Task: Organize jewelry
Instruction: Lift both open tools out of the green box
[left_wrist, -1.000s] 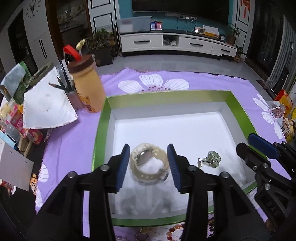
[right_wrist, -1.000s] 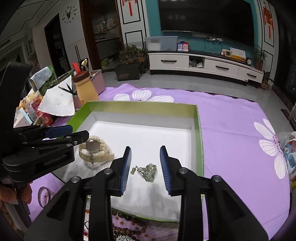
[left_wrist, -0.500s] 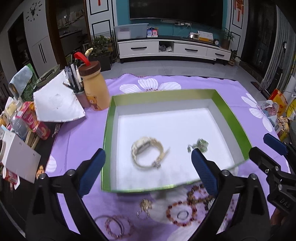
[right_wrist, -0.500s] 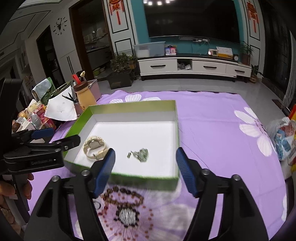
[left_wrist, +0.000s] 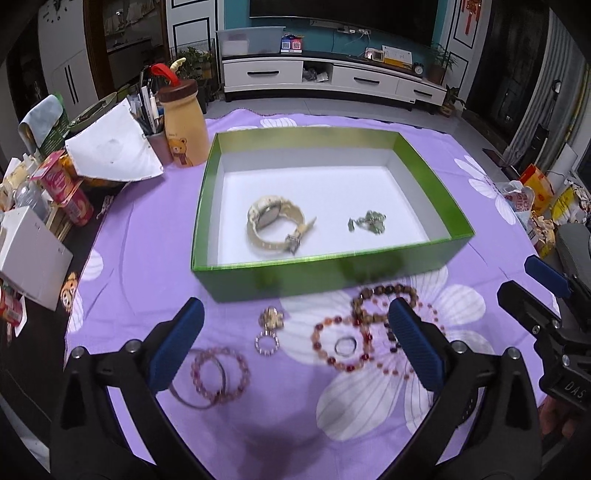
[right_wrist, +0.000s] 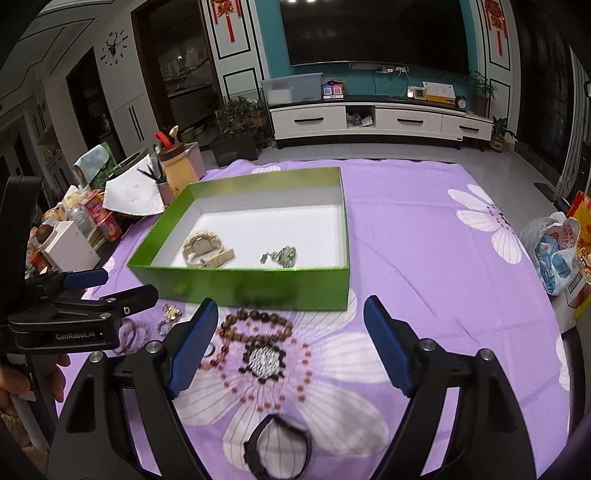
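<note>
The green box (left_wrist: 332, 275) holds a cream watch (left_wrist: 275, 225) and a green pendant (left_wrist: 367, 223). In front of it on the purple cloth lie pink bracelets (left_wrist: 218, 373), a gold charm (left_wrist: 271, 317), a red bead bracelet (left_wrist: 341, 347) around a silver ring (left_wrist: 345, 345), and a brown bead bracelet (right_wrist: 258, 325). My left gripper (left_wrist: 295, 314) hangs over these pieces, its jaws opening wide with nothing held. My right gripper (right_wrist: 291, 306) is beside it over the brown beads, jaws also opening and empty. A black band (right_wrist: 277, 448) lies nearest me.
A yellow bear bottle (left_wrist: 184, 125), a pen cup (left_wrist: 157, 142), white paper (left_wrist: 110, 151) and snack packs (left_wrist: 62, 192) crowd the table's left side. Plastic bags (right_wrist: 554, 247) sit at the right edge. A hand (right_wrist: 22, 376) holds the left gripper.
Both grippers let go of the watch and the pendant inside the box, opened wide and drew back toward me. The loose jewelry in front of the box came into view.
</note>
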